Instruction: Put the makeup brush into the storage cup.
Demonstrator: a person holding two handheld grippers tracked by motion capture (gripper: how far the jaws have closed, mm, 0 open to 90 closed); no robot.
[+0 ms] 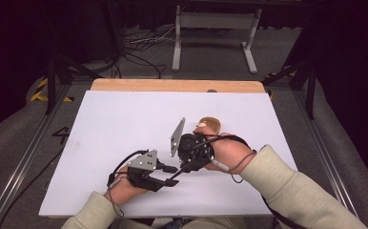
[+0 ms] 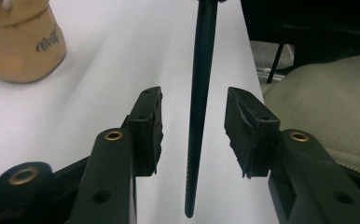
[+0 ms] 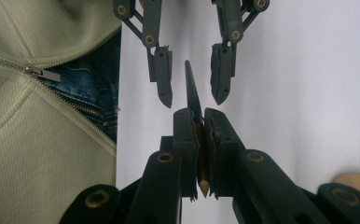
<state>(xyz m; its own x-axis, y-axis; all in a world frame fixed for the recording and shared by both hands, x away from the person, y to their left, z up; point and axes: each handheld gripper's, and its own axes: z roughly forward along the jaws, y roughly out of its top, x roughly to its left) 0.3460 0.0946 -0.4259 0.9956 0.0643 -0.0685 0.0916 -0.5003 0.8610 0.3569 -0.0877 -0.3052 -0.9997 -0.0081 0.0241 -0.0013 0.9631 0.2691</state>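
Between the two grippers, above the white surface (image 1: 125,124): pencil (image 3: 193,91), light, stiff, slim. Right gripper (image 3: 200,135) jaws clamped on it nr its tip; left gripper (image 2: 194,126) jaws apart, flanking free end—grip there.

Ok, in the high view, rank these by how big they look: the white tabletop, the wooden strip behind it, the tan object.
1. white tabletop
2. wooden strip
3. tan object, partly hidden by a hand, but clearly smallest

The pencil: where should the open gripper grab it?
Probably on the dark tapering end of the pencil, beyond where the right gripper clamps it. The shaft already hangs between the left gripper's open jaws, untouched, so closing straight in from both sides suits its thin, straight shape.
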